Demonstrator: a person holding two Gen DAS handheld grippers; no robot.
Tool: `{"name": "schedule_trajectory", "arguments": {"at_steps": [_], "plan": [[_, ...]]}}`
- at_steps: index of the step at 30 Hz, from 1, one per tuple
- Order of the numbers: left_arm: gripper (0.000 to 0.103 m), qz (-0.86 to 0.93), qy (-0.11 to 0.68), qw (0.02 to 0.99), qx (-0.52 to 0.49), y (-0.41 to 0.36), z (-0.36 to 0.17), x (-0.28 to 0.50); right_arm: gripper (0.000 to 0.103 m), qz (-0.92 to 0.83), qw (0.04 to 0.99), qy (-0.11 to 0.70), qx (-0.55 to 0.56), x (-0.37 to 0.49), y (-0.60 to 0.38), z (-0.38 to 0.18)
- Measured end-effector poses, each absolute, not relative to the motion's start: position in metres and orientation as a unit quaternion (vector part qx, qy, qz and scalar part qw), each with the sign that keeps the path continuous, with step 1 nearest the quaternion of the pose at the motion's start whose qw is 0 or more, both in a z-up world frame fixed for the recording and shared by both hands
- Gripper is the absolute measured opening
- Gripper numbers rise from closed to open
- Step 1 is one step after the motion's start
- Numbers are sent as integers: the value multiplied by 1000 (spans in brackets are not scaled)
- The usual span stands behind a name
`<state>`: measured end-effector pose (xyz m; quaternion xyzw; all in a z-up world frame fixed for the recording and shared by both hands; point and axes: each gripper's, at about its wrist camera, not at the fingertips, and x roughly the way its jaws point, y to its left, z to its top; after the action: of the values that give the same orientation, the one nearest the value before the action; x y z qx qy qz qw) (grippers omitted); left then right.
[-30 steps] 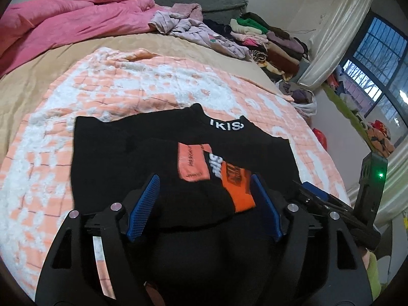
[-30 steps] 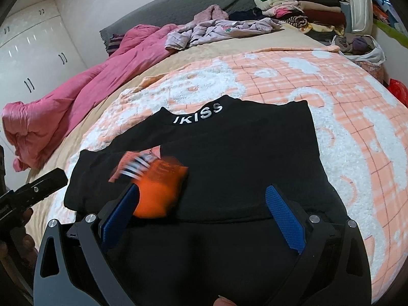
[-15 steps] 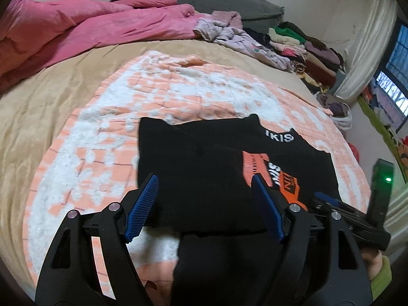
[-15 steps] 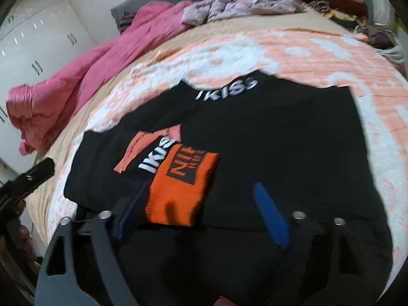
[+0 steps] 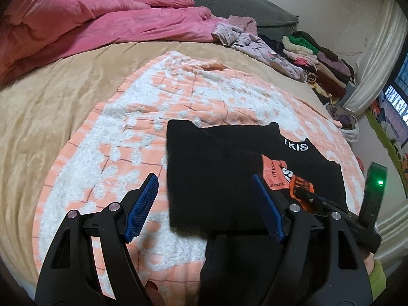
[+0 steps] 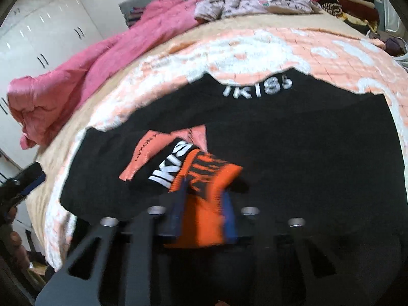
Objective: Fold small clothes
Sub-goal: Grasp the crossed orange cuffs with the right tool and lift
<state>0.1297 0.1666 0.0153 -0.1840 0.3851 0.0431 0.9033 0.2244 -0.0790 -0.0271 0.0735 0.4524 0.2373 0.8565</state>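
Observation:
A black sweater (image 5: 229, 153) with white "IKISS" lettering at the collar lies flat on a fleece blanket. Its sleeve is folded across the body and ends in an orange cuff (image 6: 206, 178). My right gripper (image 6: 204, 204) is shut on that cuff, which bunches between the blue pads. From the left wrist view, the same cuff (image 5: 301, 186) and the right gripper's tip (image 5: 308, 197) show at the right. My left gripper (image 5: 204, 177) is open over the sweater's lower left corner. One pad is over the blanket and the other over the black cloth, and nothing is pinched between them.
The orange-and-white checked blanket (image 5: 127, 153) covers a tan bed sheet (image 5: 51, 102). A pink duvet (image 5: 102, 25) lies bunched at the back left. Lilac garments (image 5: 250, 38) and a stack of folded clothes (image 5: 318, 58) sit at the back right. White wardrobe doors (image 6: 38, 38) stand beyond the bed.
The right gripper's jaws went from wide open to closed on the orange cuff. The left gripper slid left, from over the sweater's middle to its left edge.

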Motion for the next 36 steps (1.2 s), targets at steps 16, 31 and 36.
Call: {"name": "schedule_trajectory", "arguments": {"at_steps": [16, 31, 36], "plan": [[67, 49, 382, 903, -190, 169, 19, 128, 6, 283, 921, 268, -7, 191, -99, 95], [67, 24, 395, 906, -149, 127, 20, 151, 6, 176, 929, 325, 2, 203, -179, 43], [67, 7, 403, 907, -125, 99, 20, 166, 6, 168, 925, 341, 5, 204, -181, 30]]}}
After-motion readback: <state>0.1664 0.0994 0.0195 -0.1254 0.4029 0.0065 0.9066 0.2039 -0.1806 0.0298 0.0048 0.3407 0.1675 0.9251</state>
